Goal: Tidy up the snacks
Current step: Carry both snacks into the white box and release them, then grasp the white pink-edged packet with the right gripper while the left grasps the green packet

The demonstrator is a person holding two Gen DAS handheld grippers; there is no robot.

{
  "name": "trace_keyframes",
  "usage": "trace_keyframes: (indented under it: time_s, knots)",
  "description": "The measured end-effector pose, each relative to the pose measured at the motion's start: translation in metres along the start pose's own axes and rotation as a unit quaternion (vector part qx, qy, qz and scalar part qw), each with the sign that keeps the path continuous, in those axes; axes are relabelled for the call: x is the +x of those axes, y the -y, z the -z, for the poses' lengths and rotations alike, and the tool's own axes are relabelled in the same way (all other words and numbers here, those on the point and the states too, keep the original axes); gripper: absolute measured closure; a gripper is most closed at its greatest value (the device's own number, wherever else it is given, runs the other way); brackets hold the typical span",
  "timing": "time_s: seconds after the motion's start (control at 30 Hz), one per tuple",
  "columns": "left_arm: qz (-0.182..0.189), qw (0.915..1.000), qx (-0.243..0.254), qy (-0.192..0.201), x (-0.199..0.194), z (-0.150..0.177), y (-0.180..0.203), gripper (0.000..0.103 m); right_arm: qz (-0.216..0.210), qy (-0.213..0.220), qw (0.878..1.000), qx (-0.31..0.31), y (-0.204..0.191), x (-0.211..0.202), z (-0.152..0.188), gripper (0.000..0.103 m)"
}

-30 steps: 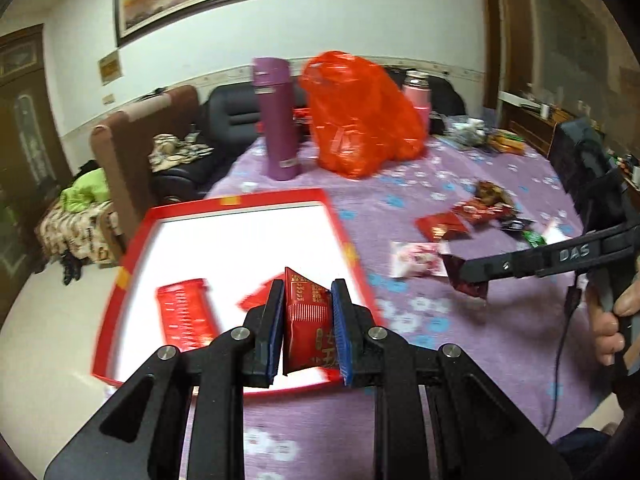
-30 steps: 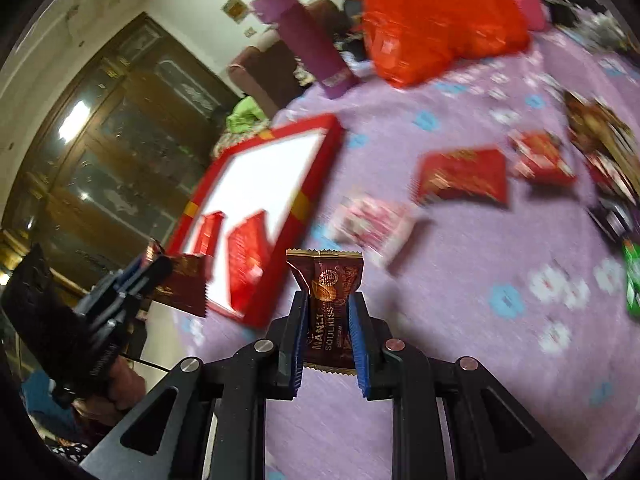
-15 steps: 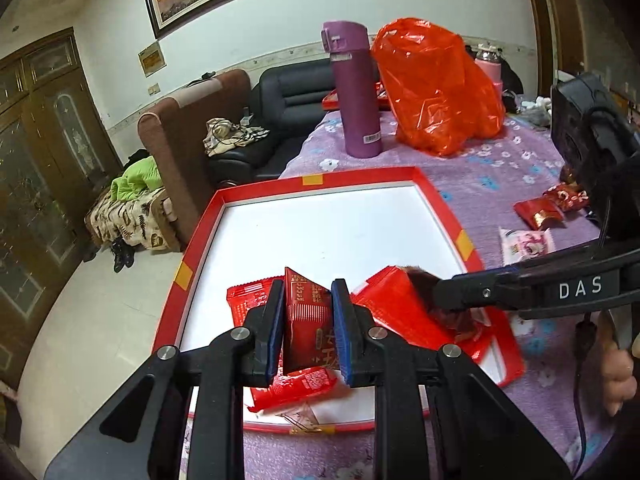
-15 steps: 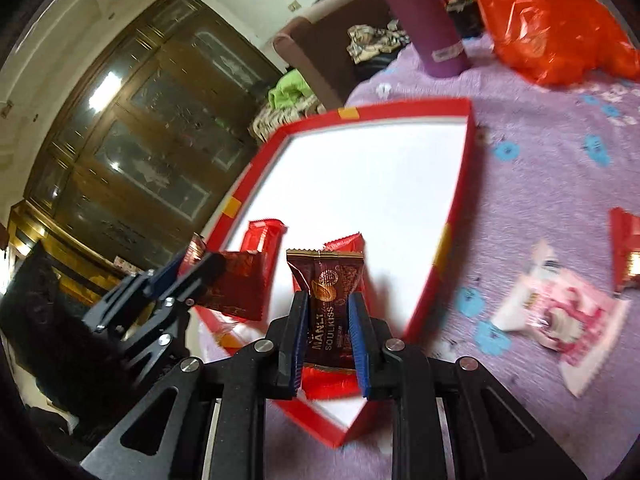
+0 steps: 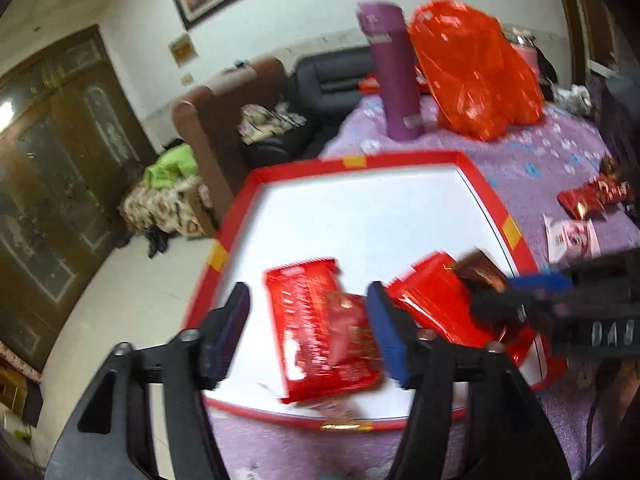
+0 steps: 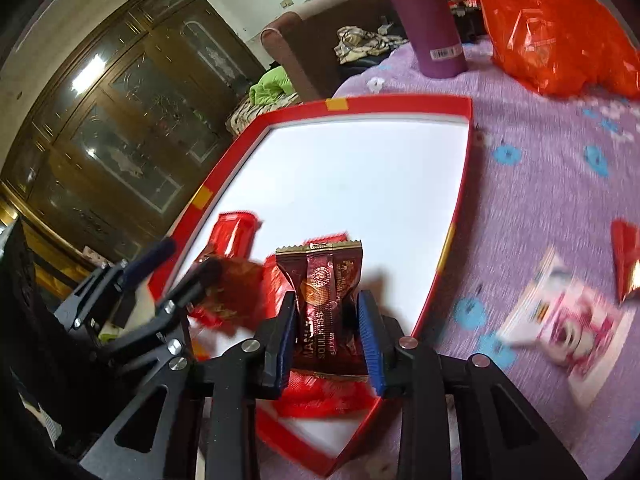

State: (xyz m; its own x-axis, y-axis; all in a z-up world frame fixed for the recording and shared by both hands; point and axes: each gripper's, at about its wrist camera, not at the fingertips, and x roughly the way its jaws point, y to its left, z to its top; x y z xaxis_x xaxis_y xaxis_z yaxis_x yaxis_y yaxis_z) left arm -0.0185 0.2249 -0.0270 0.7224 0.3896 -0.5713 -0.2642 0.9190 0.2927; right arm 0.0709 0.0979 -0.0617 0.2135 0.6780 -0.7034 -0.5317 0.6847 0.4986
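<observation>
Over the red-rimmed tray (image 5: 496,204) on the purple tablecloth (image 6: 540,184), my left gripper (image 5: 308,330) hangs with jaws spread wide, a small red packet (image 5: 350,334) loose between them above a flat red snack pack (image 5: 308,320). My right gripper (image 6: 328,334), level at the tray's near corner, has parted slightly around a brown chocolate packet (image 6: 324,292); I cannot tell whether it grips.

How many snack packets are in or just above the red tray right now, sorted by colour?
Large red packets: 2
Small dark-red packet: 1
Brown packet: 1
Total: 4
</observation>
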Motion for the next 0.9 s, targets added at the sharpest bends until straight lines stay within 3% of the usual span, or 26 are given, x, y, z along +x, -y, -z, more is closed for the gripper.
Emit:
trace_keyframes:
  time_s: [0.17, 0.3, 0.77, 0.9]
  knots:
    - [-0.009, 0.999, -0.03, 0.032, -0.026, 0.001, -0.019, 0.026, -0.018, -0.023, 1.0, -0.008, -0.016, -0.01, 0.023, 0.063]
    - [0.001, 0.9988, -0.038, 0.033, -0.036, 0.007, -0.021, 0.026, -0.027, -0.033, 0.999, -0.025, -0.031, -0.016, 0.044, 0.061]
    - [0.034, 0.9986, -0.007, 0.04, -0.061, 0.011, 0.011, 0.026, -0.06, -0.063, 0.995, -0.049, -0.036, -0.044, 0.079, 0.061]
    - [0.05, 0.9977, 0.006, 0.047, -0.067, 0.005, 0.025, 0.026, -0.092, -0.061, 0.993, -0.031, -0.023, -0.061, 0.077, 0.06]
